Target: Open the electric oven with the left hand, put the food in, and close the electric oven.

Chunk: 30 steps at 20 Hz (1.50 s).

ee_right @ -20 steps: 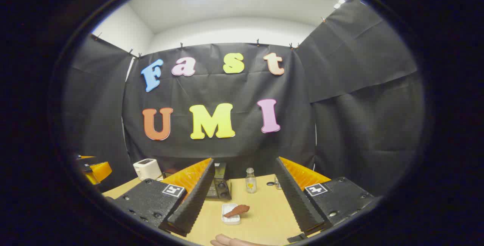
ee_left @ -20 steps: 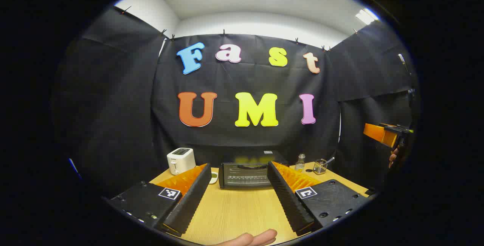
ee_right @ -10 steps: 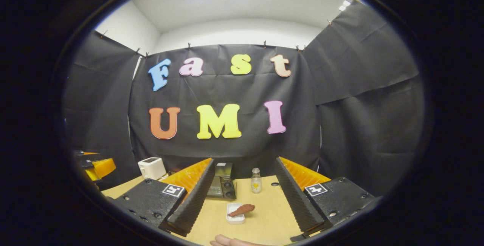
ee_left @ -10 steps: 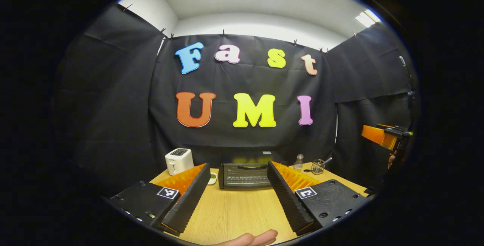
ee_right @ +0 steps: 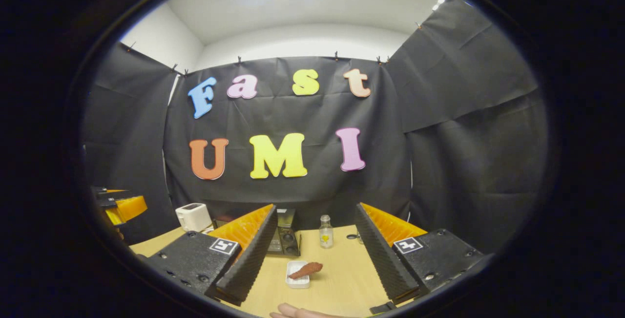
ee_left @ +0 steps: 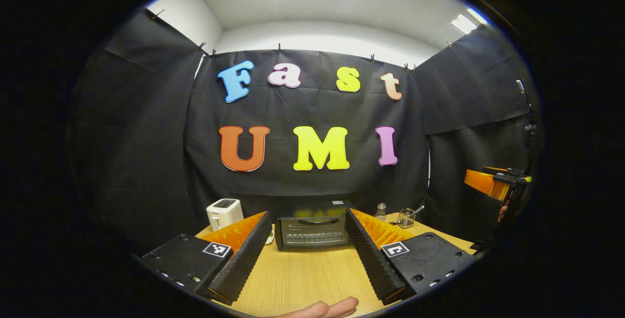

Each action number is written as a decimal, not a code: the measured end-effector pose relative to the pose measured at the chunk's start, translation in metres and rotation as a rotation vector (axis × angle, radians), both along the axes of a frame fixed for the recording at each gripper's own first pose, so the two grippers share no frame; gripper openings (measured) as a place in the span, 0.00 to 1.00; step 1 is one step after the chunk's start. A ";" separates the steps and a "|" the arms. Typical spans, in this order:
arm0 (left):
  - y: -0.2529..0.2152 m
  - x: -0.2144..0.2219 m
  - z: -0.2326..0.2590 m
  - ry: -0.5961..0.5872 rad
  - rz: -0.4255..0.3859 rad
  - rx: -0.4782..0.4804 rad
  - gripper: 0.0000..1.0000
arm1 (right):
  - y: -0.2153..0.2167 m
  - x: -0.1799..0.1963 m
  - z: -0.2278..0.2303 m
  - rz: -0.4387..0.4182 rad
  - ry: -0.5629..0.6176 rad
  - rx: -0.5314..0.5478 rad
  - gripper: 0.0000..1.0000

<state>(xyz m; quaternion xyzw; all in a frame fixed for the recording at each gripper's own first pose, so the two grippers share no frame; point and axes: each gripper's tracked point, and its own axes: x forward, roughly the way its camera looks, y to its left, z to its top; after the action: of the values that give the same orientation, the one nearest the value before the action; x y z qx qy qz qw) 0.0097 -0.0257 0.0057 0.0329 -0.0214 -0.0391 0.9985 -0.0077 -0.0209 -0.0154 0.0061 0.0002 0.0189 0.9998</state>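
A black electric oven (ee_left: 312, 230) stands at the back of the wooden table, its door shut. My left gripper (ee_left: 308, 254) hangs open well in front of it, with nothing between its fingers. In the right gripper view the oven's right end with its knobs (ee_right: 285, 238) shows past the left finger. A brown piece of food (ee_right: 305, 270) lies on a small white dish (ee_right: 298, 281) on the table. My right gripper (ee_right: 312, 258) is open above and short of that dish. The right gripper also appears far right in the left gripper view (ee_left: 493, 183).
A white toaster (ee_left: 224, 213) stands left of the oven. A small glass bottle (ee_right: 325, 231) and a wire holder (ee_left: 406, 218) stand to the oven's right. A small pale dish (ee_left: 270, 236) lies by the oven's left corner. A hand (ee_left: 322, 309) shows at the bottom edge.
The left gripper's view has swung slightly right, so the oven and toaster sit further left. The right gripper has drifted a little; both stay open.
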 end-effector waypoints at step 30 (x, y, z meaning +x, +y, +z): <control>-0.032 0.333 -0.185 0.503 0.022 0.022 0.97 | -0.091 0.055 -0.004 0.006 -0.050 -0.034 1.00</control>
<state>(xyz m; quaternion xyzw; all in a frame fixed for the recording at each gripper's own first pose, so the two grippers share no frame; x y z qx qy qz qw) 0.3422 -0.0575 -0.1789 0.0332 0.2284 -0.0355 0.9723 0.0475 -0.1115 -0.0197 -0.0114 -0.0245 0.0223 0.9994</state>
